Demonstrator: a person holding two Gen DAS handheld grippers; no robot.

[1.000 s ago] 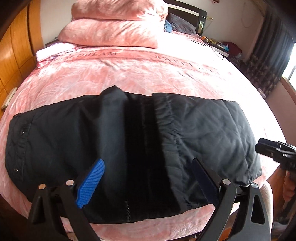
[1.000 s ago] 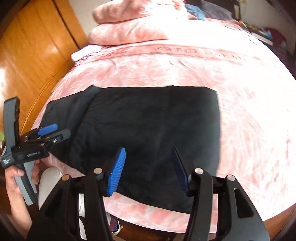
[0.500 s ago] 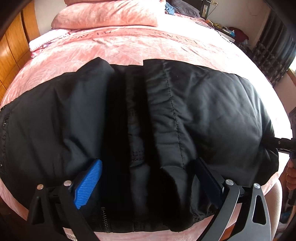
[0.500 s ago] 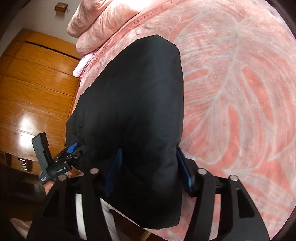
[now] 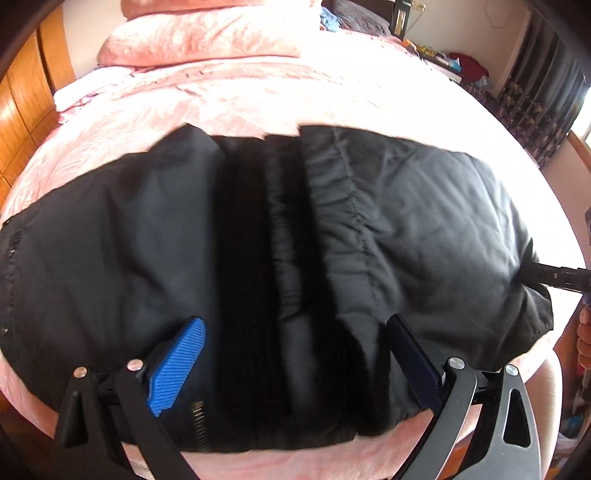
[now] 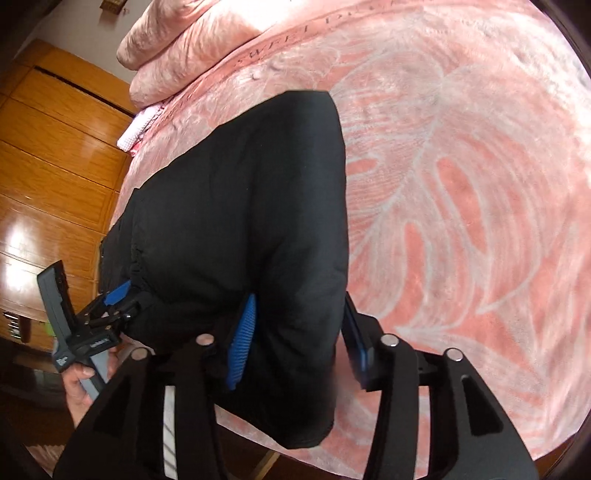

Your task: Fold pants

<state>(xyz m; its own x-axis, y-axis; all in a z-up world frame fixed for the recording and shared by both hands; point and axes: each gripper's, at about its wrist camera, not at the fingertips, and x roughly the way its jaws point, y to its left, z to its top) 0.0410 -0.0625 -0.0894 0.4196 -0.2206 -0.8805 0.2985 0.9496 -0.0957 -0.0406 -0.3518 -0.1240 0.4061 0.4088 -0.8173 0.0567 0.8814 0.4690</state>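
Black padded pants (image 5: pixel 406 229) lie folded across the near edge of a pink bed (image 5: pixel 258 92). My left gripper (image 5: pixel 295 354) is open with its jaws wide apart, straddling the near hem at the middle of the pants, by a zipper (image 5: pixel 197 417). My right gripper (image 6: pixel 299 332) is open, its jaws on either side of the near right edge of the pants (image 6: pixel 240 206). The left gripper also shows in the right wrist view (image 6: pixel 118 299), at the pants' near left side. The right gripper's tip shows in the left wrist view (image 5: pixel 554 275), against the pants' right edge.
Pink pillows (image 5: pixel 214 33) are stacked at the head of the bed. A wooden wardrobe (image 6: pixel 48 155) stands to the left. A cluttered side surface (image 5: pixel 461 66) and dark curtains (image 5: pixel 535 92) are at the far right. The bed's near edge (image 6: pixel 406 443) is just below the grippers.
Both grippers have come down from above the bed onto the pants' near edge. The right gripper has swung round to the right side, its jaws now around the fabric.
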